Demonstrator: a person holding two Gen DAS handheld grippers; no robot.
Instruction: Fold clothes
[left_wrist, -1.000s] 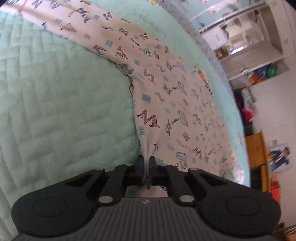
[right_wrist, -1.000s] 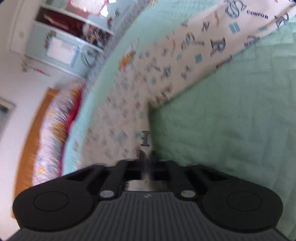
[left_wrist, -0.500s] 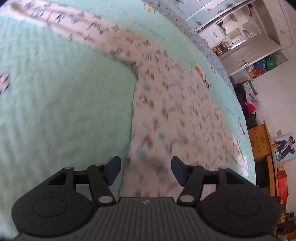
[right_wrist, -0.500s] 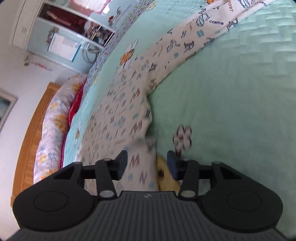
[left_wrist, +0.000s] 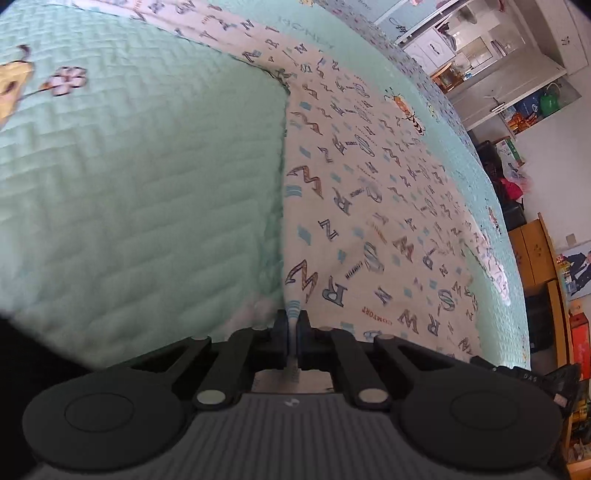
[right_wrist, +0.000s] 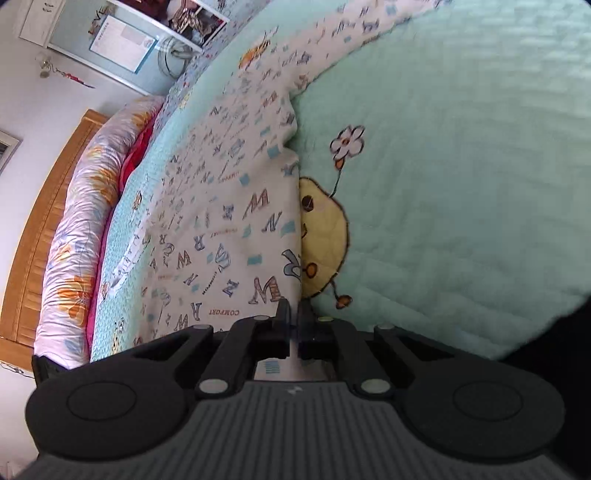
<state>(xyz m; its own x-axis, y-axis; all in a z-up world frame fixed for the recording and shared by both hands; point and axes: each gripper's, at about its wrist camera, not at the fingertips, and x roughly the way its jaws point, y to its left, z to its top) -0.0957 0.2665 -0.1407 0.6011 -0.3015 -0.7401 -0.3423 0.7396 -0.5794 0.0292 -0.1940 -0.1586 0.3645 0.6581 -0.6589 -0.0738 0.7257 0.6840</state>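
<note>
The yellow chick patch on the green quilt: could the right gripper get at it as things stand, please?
Probably not yet: the right gripper is shut on the letter-print garment, whose edge overlaps the chick patch on the quilt.

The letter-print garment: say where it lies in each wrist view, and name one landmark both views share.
Left wrist view: the garment fills the centre and right, its edge clamped in the shut left gripper.
Right wrist view: the garment fills the centre and left, its edge clamped in the shut right gripper.
Shared landmark: the yellow chick with a flower on the green quilt.
</note>
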